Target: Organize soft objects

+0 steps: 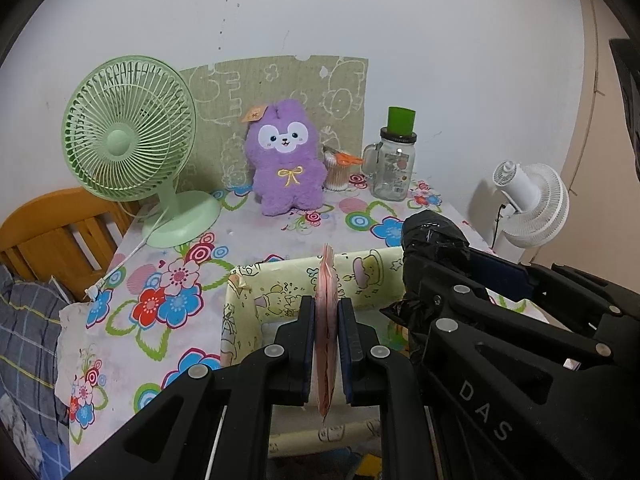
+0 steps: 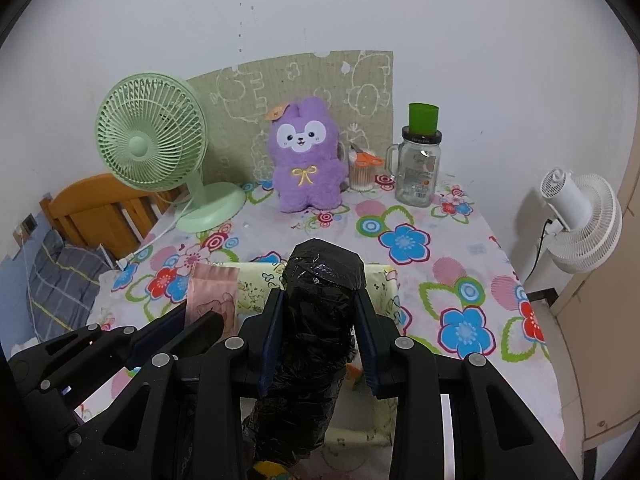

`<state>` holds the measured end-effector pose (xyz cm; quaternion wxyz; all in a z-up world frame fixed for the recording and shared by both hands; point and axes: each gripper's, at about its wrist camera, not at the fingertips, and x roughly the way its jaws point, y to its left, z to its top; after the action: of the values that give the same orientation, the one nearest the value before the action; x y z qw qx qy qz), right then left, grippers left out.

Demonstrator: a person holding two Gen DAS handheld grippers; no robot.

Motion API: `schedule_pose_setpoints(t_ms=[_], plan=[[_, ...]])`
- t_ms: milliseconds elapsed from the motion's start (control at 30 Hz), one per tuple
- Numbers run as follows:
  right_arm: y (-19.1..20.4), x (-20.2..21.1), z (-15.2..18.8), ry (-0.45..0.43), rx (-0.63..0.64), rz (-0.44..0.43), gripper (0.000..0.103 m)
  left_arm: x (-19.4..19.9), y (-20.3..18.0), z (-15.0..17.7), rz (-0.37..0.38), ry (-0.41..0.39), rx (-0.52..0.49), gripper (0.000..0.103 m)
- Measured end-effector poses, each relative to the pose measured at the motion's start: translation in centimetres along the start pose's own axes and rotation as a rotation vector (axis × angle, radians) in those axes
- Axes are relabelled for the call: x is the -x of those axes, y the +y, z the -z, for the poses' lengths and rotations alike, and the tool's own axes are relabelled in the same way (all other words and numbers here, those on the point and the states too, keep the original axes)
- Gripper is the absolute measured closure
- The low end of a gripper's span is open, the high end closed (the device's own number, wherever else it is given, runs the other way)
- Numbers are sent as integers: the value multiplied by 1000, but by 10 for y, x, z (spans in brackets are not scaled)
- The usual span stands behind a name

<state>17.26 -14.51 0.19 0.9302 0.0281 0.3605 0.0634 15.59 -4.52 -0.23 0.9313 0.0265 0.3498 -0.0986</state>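
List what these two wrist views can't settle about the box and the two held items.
- Box interior: both views, blocked by the grippers and what they hold.
- Black plastic-wrapped bundle in the right gripper: contents hidden by the wrap; lower end behind the gripper body.
- Pink packet in the left gripper: edge-on in the left view, half covered in the right; print unreadable.
- Jar label: too small.

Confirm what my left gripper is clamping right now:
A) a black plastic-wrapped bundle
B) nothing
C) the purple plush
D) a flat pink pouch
D: the left gripper is shut on the flat pink pouch, held on edge over the box.
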Motion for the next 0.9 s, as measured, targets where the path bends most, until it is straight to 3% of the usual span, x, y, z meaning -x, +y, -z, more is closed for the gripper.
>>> schedule_pose_setpoints(t_ms=[467,633,767,900], plan=[[0,-37,-2,51,8,-10,65,-36,13,-1,-18,65,33,93],[-3,-52,-3,74,-1,-10,65,-45,14,3,-26,79,33,67],[-4,-63,-2,98,-5,-5,65,-49,13,6,-38,76,24,60],[0,-70,0,96,24,-19,64,-58,16,9,-46,107,35,34]])
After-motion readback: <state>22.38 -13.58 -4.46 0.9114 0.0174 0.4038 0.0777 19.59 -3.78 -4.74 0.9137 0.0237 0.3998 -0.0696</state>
